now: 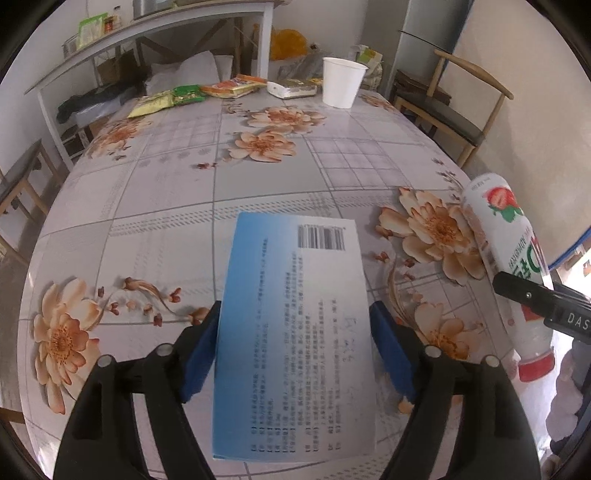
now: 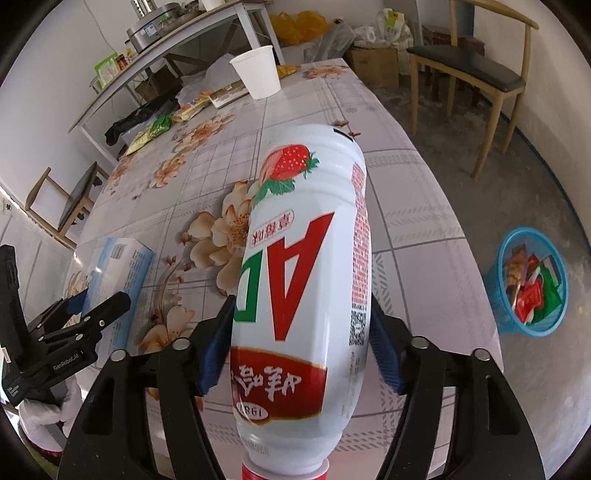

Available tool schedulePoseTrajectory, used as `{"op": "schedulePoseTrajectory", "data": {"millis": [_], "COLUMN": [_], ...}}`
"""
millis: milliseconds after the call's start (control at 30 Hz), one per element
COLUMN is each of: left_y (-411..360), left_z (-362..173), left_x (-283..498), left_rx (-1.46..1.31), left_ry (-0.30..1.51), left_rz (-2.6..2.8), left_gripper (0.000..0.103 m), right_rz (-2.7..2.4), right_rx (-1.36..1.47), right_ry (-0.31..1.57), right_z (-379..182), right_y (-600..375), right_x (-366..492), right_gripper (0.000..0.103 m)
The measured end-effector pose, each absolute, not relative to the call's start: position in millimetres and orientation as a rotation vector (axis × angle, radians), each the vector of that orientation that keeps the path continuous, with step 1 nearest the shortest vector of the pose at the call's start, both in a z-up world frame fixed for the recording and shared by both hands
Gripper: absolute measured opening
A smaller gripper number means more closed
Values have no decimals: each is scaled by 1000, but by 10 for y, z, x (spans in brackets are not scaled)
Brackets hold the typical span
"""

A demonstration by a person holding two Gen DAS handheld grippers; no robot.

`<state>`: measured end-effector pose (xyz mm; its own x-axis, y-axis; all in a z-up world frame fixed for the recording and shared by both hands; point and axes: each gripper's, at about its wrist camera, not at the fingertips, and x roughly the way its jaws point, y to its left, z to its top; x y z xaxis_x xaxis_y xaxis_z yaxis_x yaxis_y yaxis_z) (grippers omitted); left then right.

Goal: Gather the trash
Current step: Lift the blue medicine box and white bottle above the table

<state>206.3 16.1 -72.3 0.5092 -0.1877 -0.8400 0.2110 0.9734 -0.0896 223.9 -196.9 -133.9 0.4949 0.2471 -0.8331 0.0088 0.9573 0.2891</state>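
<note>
My left gripper (image 1: 295, 347) is shut on a flat blue and white box (image 1: 295, 325) with a barcode, held above the flowered tablecloth (image 1: 177, 192). My right gripper (image 2: 301, 343) is shut on a white strawberry drink bottle (image 2: 303, 258) with a red cap, its base pointing forward. The bottle also shows at the right edge of the left wrist view (image 1: 506, 254), and the box at the left of the right wrist view (image 2: 118, 266). A blue basket (image 2: 496, 295) holding several wrappers stands on the floor right of the table.
At the table's far end are a white paper cup (image 1: 341, 83), snack packets (image 1: 170, 101) and a small white box (image 1: 291, 90). Wooden chairs (image 2: 476, 70) stand to the right and a white shelf table (image 1: 147, 29) behind. Bags and cartons (image 2: 373, 55) lie on the floor.
</note>
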Motion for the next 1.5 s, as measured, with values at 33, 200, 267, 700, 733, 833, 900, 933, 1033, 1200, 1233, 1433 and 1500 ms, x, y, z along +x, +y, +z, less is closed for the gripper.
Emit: {"op": "schedulePoseTrajectory", "data": {"millis": [33,200,267,700,733,833,900,933,1033,1200,1233,1433,1500], "left_y": [148,121,129,158,147,119,98,86,53,2,-4,-52,-77], "left_z": [-724,-783,-789,-706,-679,-607,-566,-539,-463,-349,-334,-207,-160], "left_x": [2048,2046,2048,2027,2015,1991,1974,1961,1918,1853,1841,1742,1705], "left_rx": [34,64,69,81,88,103,112,117,132,148,150,162,166], "left_ry": [1009,1033,1030,1004,994,970,957,949,927,894,890,858,846], "left_rz": [-243,-225,-210,-176,-174,-171,-171,-171,-173,-175,-176,-180,-183], "left_gripper": [79,79,79,69,69,69,69,69,69,69,69,69,69], "right_rz": [148,152,148,148,149,152,154,155,156,161,162,166,167], "right_rx": [264,231,227,281,283,303,314,316,321,325,325,329,331], "right_ry": [1049,1054,1049,1027,1025,1019,1012,1010,995,974,970,947,936], "right_z": [-1337,-1346,-1351,-1328,-1323,-1309,-1289,-1279,-1229,-1162,-1148,-1073,-1042], "right_y": [-1966,-1927,-1924,-1985,-1993,-2034,-2056,-2068,-2086,-2111,-2114,-2143,-2158], "right_x": [2222,2163,2153,2120,2117,2102,2090,2082,2053,2015,2005,1917,1882], "right_gripper": [67,69,69,59,59,59,59,59,59,59,59,59,59]}}
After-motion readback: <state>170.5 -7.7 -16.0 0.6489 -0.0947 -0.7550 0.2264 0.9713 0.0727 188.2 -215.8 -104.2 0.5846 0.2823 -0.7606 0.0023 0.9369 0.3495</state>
